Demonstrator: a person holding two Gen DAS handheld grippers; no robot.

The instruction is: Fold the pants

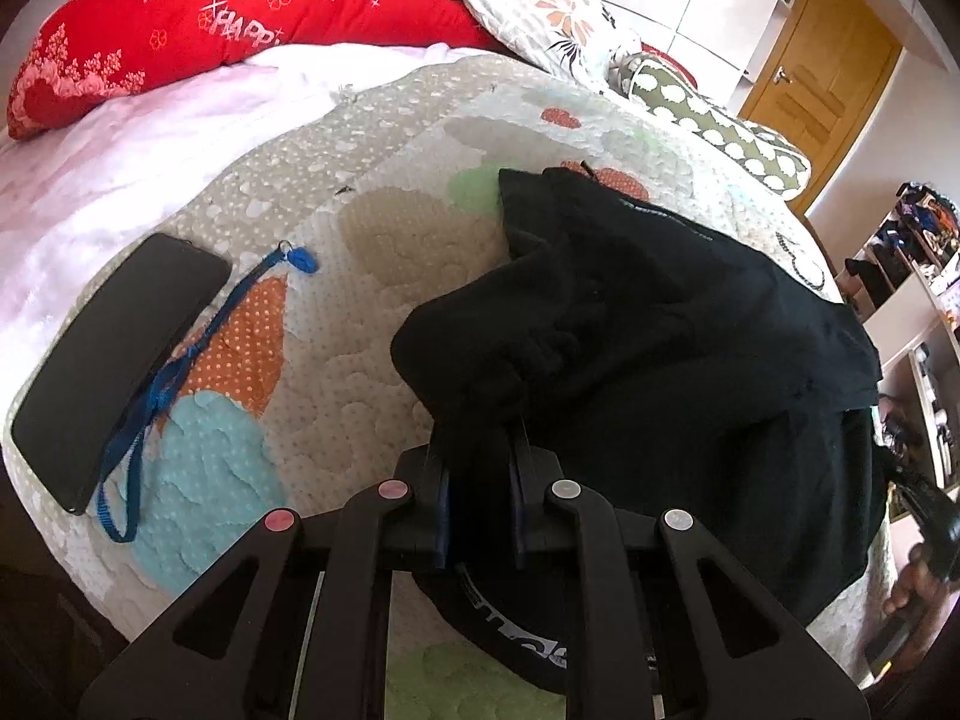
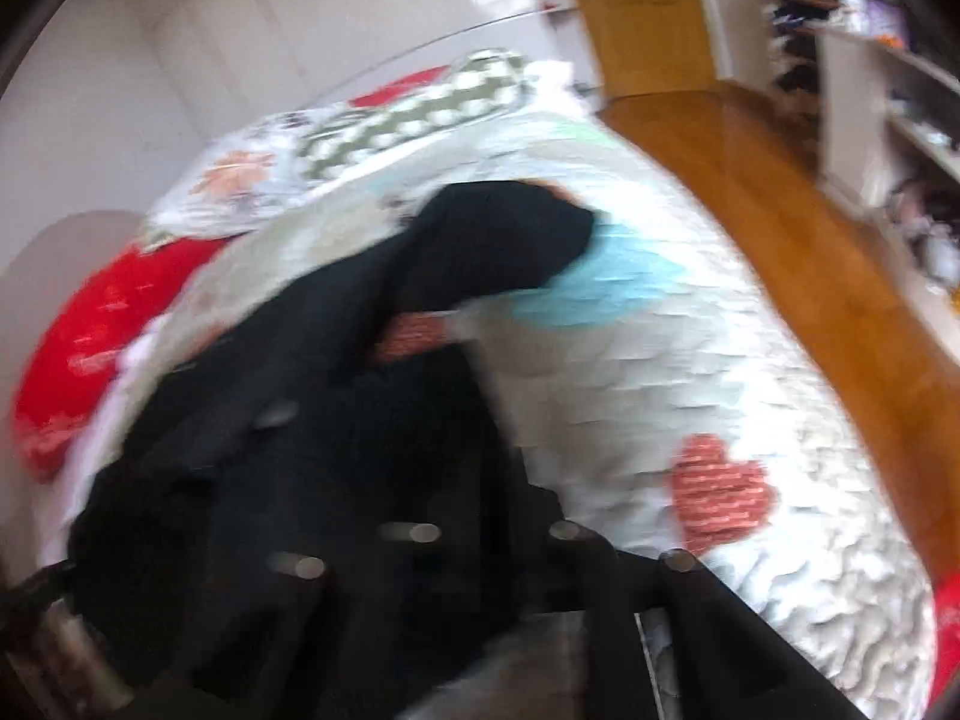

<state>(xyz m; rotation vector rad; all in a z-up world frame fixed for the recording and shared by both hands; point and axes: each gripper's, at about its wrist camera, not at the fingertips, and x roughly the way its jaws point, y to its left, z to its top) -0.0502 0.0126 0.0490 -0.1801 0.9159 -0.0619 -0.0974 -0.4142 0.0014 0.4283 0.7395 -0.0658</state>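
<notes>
Closest to me, the left gripper (image 1: 480, 432) has its fingers (image 1: 435, 480) drawn nearly together, pinching a bunched fold of the black pants (image 1: 660, 324). The cloth is plain, matte black, heaped in soft lumps, with a band of pale lettering showing under the fingers at the near edge.

The right gripper (image 2: 480, 540) is smeared by motion blur in its own view, and black cloth lies across it; I cannot tell how far its fingers are open or whether they hold anything.

The pants (image 2: 336, 396) lie on the bed's quilt (image 1: 336, 324), a pale quilted cover with orange, blue and green patches. Their long axis runs from the near edge of the bed away toward the pillows, leaning rightward in the left wrist view, and the far end rests flat on the quilt.

To the left, well apart from the pants, a dark phone (image 1: 114, 360) lies on the quilt with a blue lanyard (image 1: 174, 378) just beside it. The right side of the bed drops off to a wooden floor (image 2: 810, 228).

Farther back sit a red pillow (image 1: 198, 30), a floral pillow (image 1: 540, 6) and a wooden door (image 1: 822, 54).
</notes>
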